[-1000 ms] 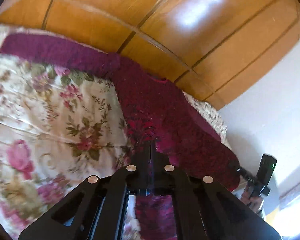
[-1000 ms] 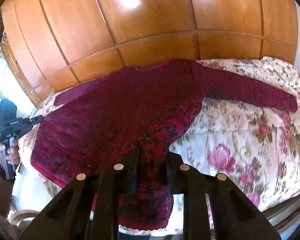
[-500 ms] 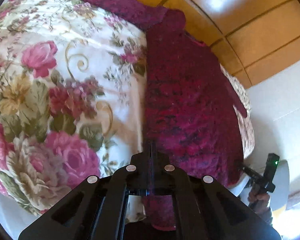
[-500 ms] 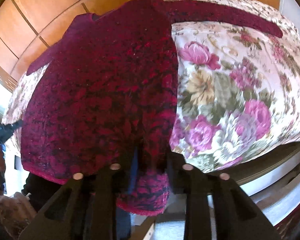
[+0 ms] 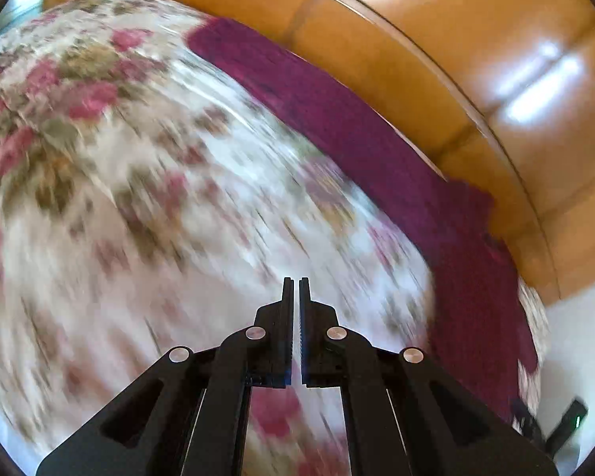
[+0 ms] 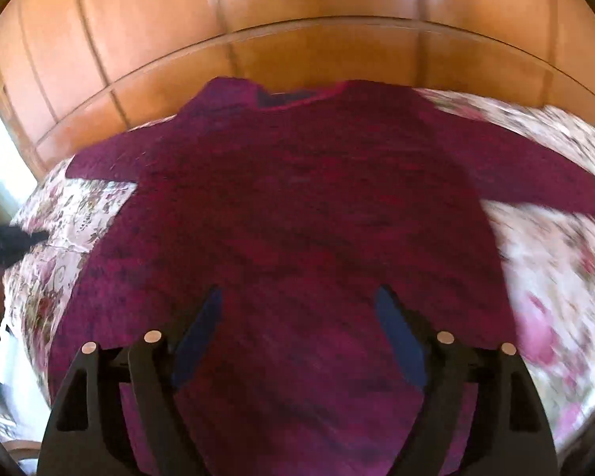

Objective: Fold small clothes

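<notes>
Left tongs [image 5: 295,283]: closed to a thin slit, nothing between the fingers, over the flowered bedspread [image 5: 146,206].
Sweater [image 6: 293,214]: dark red knit, spread flat on the bed, both sleeves out sideways, collar toward the wooden headboard [image 6: 297,20].
Right tongs [image 6: 297,297]: fingers wide apart, over the sweater's lower part, holding nothing.
Blur: both views are smeared.
</notes>
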Available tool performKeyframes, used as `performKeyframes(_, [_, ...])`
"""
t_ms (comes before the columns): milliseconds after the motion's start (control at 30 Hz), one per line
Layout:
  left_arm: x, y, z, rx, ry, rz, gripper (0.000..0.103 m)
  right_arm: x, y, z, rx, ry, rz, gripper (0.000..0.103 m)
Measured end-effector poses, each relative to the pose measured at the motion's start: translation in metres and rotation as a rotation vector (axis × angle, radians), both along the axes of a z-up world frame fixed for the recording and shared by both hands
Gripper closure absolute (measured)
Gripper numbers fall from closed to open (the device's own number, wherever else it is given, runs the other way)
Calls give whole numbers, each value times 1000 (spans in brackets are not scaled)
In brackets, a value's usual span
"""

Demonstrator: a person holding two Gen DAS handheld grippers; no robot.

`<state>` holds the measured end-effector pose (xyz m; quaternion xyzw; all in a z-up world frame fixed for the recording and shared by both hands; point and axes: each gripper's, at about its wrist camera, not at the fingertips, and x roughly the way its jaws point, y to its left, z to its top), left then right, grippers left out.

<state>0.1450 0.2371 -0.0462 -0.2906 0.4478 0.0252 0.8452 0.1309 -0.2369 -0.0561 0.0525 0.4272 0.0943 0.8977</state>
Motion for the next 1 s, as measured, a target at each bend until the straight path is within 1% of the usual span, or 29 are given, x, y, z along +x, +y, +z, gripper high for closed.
performKeyframes(33, [11, 13, -1, -3, 9, 21, 103, 8, 9, -4, -4, -3, 17, 22])
performKeyframes(67, [22, 20, -2, -1, 18, 37, 103, 19, 23, -9, -32, -12, 34, 21])
performKeyframes(100, [34, 30, -4, 4, 30, 68, 103, 23, 32, -16, -61, -17, 38, 21])
performKeyframes(167, [54, 44, -6, -2, 35, 93, 103, 31, 46, -30, -115, -18, 49, 19])
performKeyframes(233, [75, 59, -9, 8, 44, 138, 103, 37, 59, -42, -150, -38, 42, 10])
performKeyframes(267, [83, 64, -10, 7, 38, 152, 103, 36, 59, -46, -157, -51, 38, 9])
performKeyframes(300, [92, 70, -11, 8, 35, 164, 99, 33, 56, -48, -153, -61, 34, 7])
performKeyframes(333, [98, 73, -11, 10, 34, 176, 70, 31, 58, -46, -145, -64, 32, 7])
performKeyframes(367, [105, 78, -12, 10, 24, 204, 49, 32, 54, -48, -127, -59, 29, 6])
performKeyframes(400, [109, 83, -11, 10, 2, 245, 25, 34, 56, -48, -119, -55, 28, 5])
performKeyframes(433, [113, 87, -10, 10, -28, 285, 25, 36, 56, -49, -112, -51, 27, 4])
performKeyframes(533, [131, 94, -13, -27, -28, 290, 25, 37, 56, -49, -123, -52, 26, 3])
performKeyframes(633, [148, 100, -14, -42, -33, 304, 25, 38, 56, -49, -120, -51, 25, 2])
performKeyframes(700, [157, 106, -13, -39, -39, 324, 25, 37, 56, -50, -119, -54, 24, 2])
performKeyframes(767, [173, 121, -21, -41, -29, 350, 35, 38, 56, -50, -120, -55, 23, 2])
performKeyframes(800, [177, 124, -22, -47, -23, 363, 47, 38, 57, -51, -121, -55, 23, 2])
performKeyframes(833, [179, 125, -24, -51, -20, 370, 66, 38, 57, -51, -122, -56, 22, 2])
performKeyframes(900, [183, 127, -23, -57, -19, 365, 87, 38, 57, -51, -122, -56, 21, 2])
performKeyframes(933, [179, 128, -19, -63, -37, 375, 91, 38, 57, -50, -122, -56, 22, 2])
performKeyframes(1000, [169, 128, -12, -52, -74, 394, 93, 38, 57, -51, -122, -57, 22, 2])
